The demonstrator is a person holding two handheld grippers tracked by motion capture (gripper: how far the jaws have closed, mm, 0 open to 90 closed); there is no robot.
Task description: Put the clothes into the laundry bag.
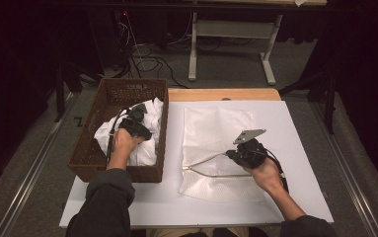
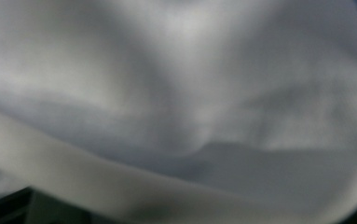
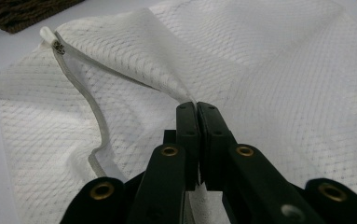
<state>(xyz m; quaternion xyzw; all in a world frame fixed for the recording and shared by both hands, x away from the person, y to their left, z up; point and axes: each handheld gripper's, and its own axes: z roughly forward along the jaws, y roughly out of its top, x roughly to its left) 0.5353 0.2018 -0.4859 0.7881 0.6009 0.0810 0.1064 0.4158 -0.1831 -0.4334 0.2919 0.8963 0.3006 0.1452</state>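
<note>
A brown wicker basket [image 1: 88, 148] sits at the left edge of the white surface [image 1: 295, 148], and its tall walls close in around the crumpled white cloth [image 1: 149, 118] heaped inside. Beyond the surface lie a tangle of cables [image 1: 147, 61] on the floor and the white legs of a table frame [image 1: 192, 49].

The left gripper [image 1: 136, 124] reaches down into the basket, right against the cloth; in the left gripper view the soft white folds [image 2: 176, 102] press close to the camera and blur everything, so whether the jaws are spread or pinching the fabric cannot be told.

A white mesh laundry bag [image 1: 211, 131] lies flat on the middle of the surface, its zippered opening [image 1: 204, 165] gaping toward the basket. The right gripper [image 1: 233, 154] rests over the bag's near half. In the right gripper view its black jaws are pressed together, pinching the upper edge of the bag's [image 3: 278, 79] opening and lifting that lip off the lower layer, with the zipper tape [image 3: 90, 112] curving away to the left.
</note>
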